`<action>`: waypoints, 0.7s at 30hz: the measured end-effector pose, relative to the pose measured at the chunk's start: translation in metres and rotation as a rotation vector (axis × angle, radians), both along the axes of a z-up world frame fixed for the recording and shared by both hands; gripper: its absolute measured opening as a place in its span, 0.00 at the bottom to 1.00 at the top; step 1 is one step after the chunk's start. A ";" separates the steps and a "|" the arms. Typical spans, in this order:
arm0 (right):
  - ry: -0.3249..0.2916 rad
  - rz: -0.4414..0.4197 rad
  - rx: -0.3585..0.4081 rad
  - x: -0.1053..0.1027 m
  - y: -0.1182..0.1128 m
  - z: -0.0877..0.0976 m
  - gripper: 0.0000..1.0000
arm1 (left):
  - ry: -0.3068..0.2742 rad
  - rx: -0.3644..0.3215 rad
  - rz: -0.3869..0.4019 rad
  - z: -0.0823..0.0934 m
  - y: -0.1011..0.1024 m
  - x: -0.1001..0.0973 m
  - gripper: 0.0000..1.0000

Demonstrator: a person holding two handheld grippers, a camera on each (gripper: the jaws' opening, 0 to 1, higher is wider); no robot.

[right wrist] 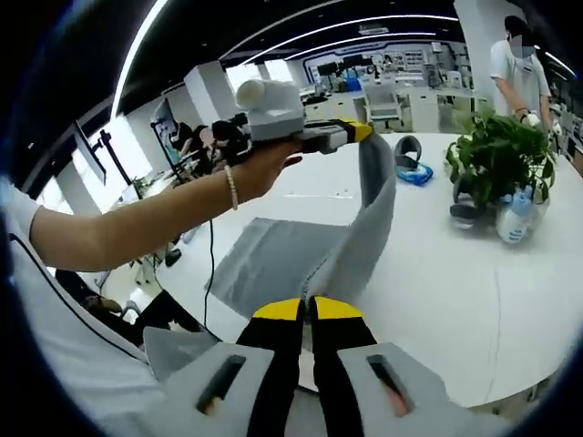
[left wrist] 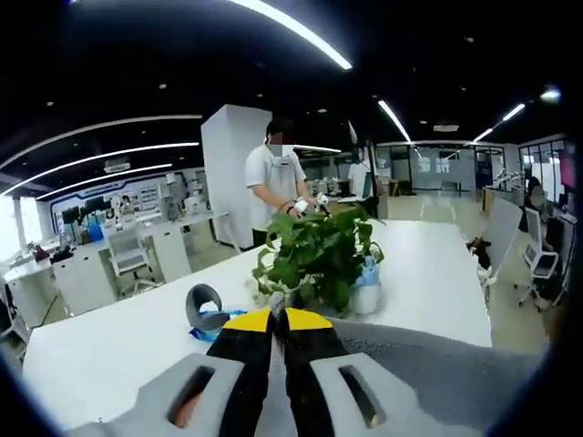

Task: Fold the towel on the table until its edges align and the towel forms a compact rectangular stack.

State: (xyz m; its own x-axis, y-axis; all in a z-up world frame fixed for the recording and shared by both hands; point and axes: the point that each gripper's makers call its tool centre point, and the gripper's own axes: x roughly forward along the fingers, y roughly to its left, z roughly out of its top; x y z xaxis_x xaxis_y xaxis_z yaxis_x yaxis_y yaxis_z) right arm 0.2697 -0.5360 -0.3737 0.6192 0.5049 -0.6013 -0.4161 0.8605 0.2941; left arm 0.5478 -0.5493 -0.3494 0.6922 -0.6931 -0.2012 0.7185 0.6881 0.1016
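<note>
A grey towel (right wrist: 264,259) lies partly flat on the white table (right wrist: 455,300). One strip of it rises up to my left gripper (right wrist: 363,132), which a hand holds above the table, jaws shut on the towel's corner. In the left gripper view, that gripper (left wrist: 278,319) shows yellow tips pressed together, with the towel (left wrist: 428,364) spreading out to the right below them. My right gripper (right wrist: 307,308) is low at the near edge, jaws closed on the towel's lower end.
A potted green plant (right wrist: 496,159) with a plastic bottle (right wrist: 515,218) stands mid-table; a grey tape roll (right wrist: 407,146) and a blue item (right wrist: 414,173) lie beside it. A person (left wrist: 273,182) stands at the table's far side. Desks and chairs surround the table.
</note>
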 end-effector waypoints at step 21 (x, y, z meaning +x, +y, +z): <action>-0.039 0.278 -0.016 0.014 0.130 0.013 0.00 | -0.008 -0.071 0.080 0.004 0.109 0.023 0.04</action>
